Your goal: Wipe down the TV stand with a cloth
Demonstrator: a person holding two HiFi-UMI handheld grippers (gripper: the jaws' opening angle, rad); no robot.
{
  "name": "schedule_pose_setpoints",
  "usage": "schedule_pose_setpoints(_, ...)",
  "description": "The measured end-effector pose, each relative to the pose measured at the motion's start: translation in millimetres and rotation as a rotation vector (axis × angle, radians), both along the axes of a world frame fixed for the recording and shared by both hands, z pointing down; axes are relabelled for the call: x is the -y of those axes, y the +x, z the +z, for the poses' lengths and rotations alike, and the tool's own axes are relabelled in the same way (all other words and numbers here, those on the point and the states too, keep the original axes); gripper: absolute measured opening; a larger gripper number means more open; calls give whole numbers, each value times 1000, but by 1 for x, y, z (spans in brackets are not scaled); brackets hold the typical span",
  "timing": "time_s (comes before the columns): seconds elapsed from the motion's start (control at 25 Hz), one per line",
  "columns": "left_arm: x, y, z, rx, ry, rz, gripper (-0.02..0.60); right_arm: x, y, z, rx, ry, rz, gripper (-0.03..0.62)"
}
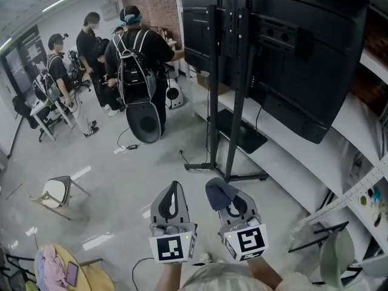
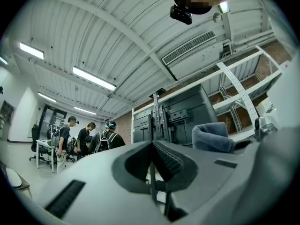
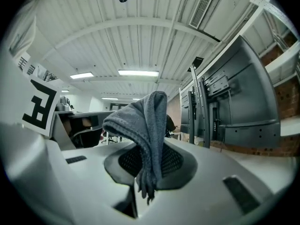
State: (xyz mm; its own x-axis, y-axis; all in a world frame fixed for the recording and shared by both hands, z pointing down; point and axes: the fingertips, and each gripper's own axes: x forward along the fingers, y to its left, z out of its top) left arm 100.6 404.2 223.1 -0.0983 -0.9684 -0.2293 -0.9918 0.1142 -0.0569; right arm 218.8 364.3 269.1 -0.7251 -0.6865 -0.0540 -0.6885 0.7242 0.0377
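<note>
A black TV stand (image 1: 235, 90) on a wheeled base (image 1: 224, 176) carries a large dark screen (image 1: 285, 47), seen from behind. My right gripper (image 1: 222, 194) is shut on a grey cloth (image 1: 218, 193), held short of the stand's base. In the right gripper view the cloth (image 3: 143, 130) drapes over the closed jaws, with the stand (image 3: 206, 111) to the right. My left gripper (image 1: 173, 193) is beside it, shut and empty. In the left gripper view the jaws (image 2: 152, 146) meet, and the cloth (image 2: 213, 137) and stand (image 2: 161, 118) show beyond.
Several people (image 1: 136, 53) with backpacks stand at the back left near a desk. A white shelf unit (image 1: 364, 180) runs along the right. A black tray (image 1: 239, 131) lies on the floor by the stand. A small stool (image 1: 57, 193) and cables (image 1: 130, 145) sit on the grey floor.
</note>
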Motion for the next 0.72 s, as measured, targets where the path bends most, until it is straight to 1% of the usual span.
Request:
schedule_pose_setpoints(0.2,-1,-18,4,16,-13,9,15,7,-18,11,27,-74,25,63)
schedule_pose_setpoints(0.28,-3,-29,8,1,-14,17,15,7,-25,15,35,-89,34,63)
schedule_pose_setpoints(0.44,-6,-45,15,-35,-12,34,15,5,-31,18,33,-85,67,63)
schedule_pose_setpoints(0.64,10,-53,26,-62,-35,68,15,17,-31,33,13,-126,107,63)
schedule_pose_setpoints(0.72,20,-56,27,-71,-32,84,15,26,-36,32,8,-124,114,63)
